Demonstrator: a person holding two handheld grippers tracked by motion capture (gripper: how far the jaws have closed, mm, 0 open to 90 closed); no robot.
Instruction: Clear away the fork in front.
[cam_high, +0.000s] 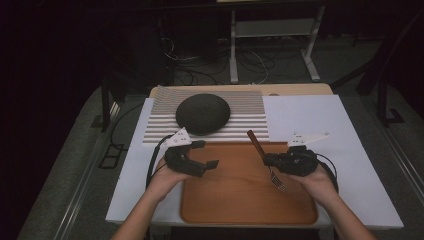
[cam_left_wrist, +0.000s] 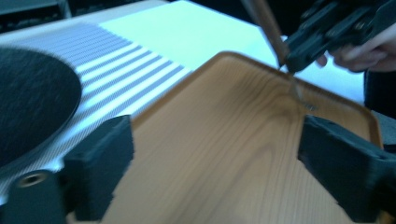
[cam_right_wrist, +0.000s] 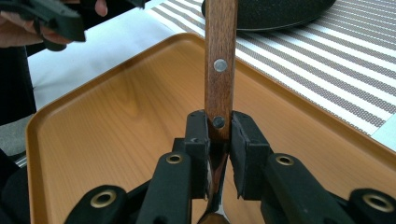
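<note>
My right gripper (cam_high: 268, 160) is shut on a fork (cam_high: 256, 142) with a wooden handle. The handle slants up toward the far left and the metal tines (cam_high: 277, 183) point down at the wooden tray (cam_high: 240, 205). In the right gripper view the pads (cam_right_wrist: 243, 140) clamp the handle (cam_right_wrist: 220, 51) at its lower rivet. My left gripper (cam_high: 209, 154) hovers over the tray's left part, open, with nothing between its fingers (cam_left_wrist: 100, 163). Its own view looks across the tray (cam_left_wrist: 210, 107) at the fork (cam_left_wrist: 273, 35) and the right gripper (cam_left_wrist: 327, 32).
A dark round dome-shaped object (cam_high: 202, 114) rests on a striped mat (cam_high: 250, 127) behind the tray. A white sheet (cam_high: 310, 115) covers the table to the right. The left gripper (cam_right_wrist: 56, 18) appears at the right gripper view's top left.
</note>
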